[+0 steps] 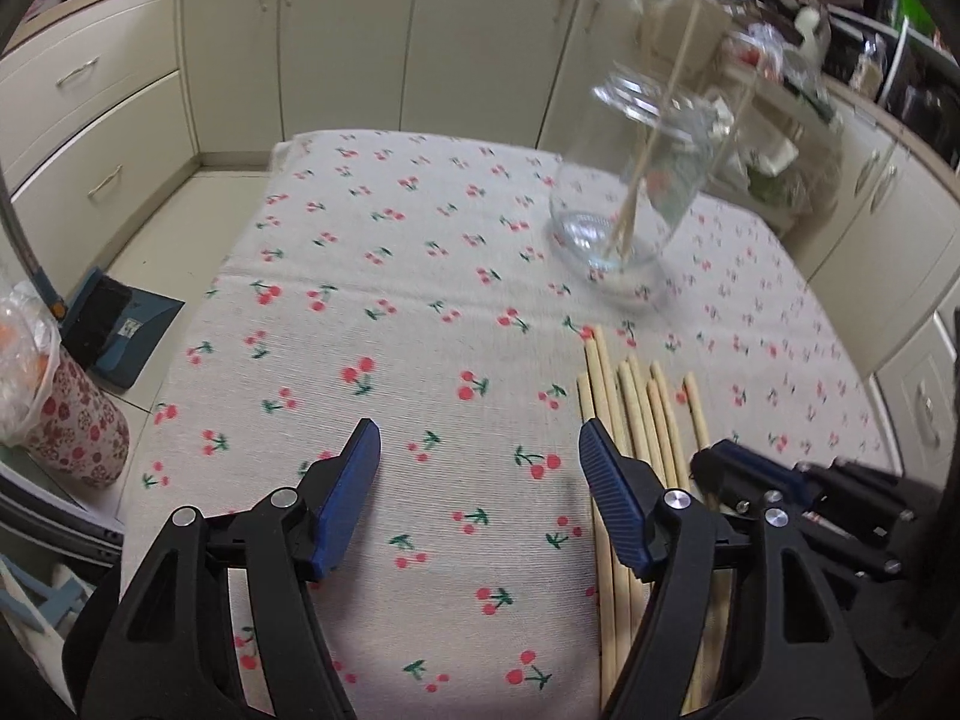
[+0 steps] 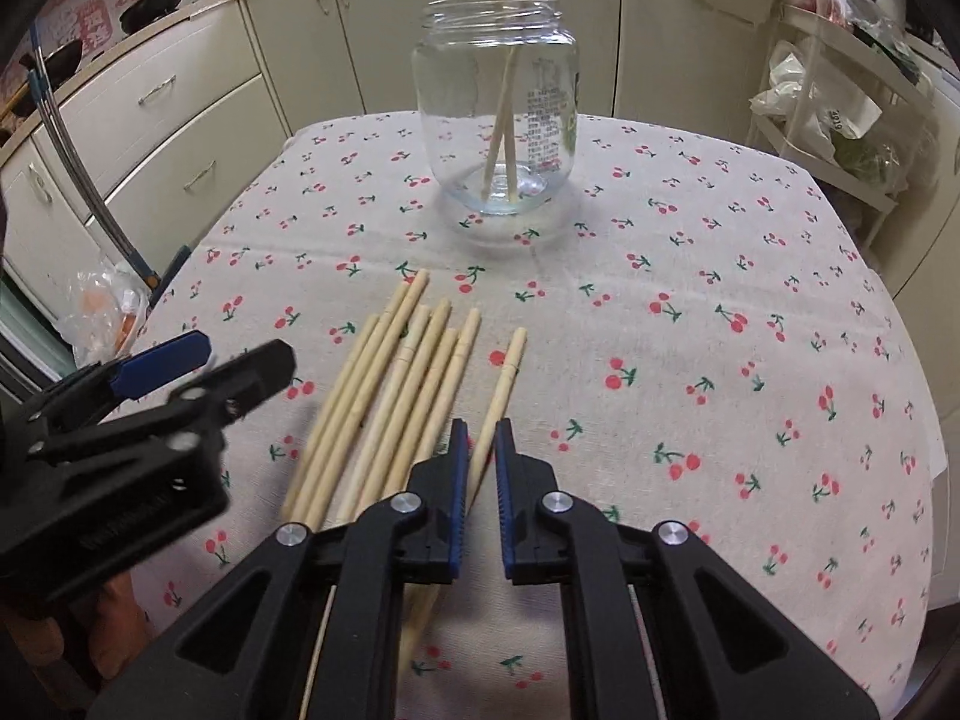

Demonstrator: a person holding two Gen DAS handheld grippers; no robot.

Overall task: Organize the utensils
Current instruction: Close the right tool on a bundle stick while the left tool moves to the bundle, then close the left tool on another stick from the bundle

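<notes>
Left tongs [image 1: 480,456], black-framed with blue ribbed pads, stand apart in the left wrist view, with only bare cloth between the pads. Beneath them lies the cream tablecloth printed with red cherries [image 1: 384,276]. Just beside the right-hand pad, and partly under it, lies a bundle of pale wooden chopsticks [image 1: 636,402], side by side and pointing away from the tongs. Ahead and to the right stands a clear glass jar [image 1: 636,180], blurred in this view, with 2 chopsticks leaning inside it. Right tongs [image 1: 750,480] show at the lower right, beyond the bundle; their gap cannot be read from here. Cream cabinets [image 1: 360,48] line the far wall.

Right wrist view: right tongs [image 2: 480,456] are nearly together, pads clamped on 1 single pale chopstick [image 2: 504,384] that runs forward between them and lies slightly apart from the rest. Immediately left of the pads lies the bundle of pale wooden chopsticks [image 2: 396,384], about 7 in number, fanned a little at the far ends. Left tongs [image 2: 198,366] appear further left, jaws apart, blurred. Straight ahead, well apart from the pads, the jar [image 2: 495,102] stands upright on the cloth [image 2: 720,300], holding 2 crossed chopsticks [image 2: 501,120].
</notes>
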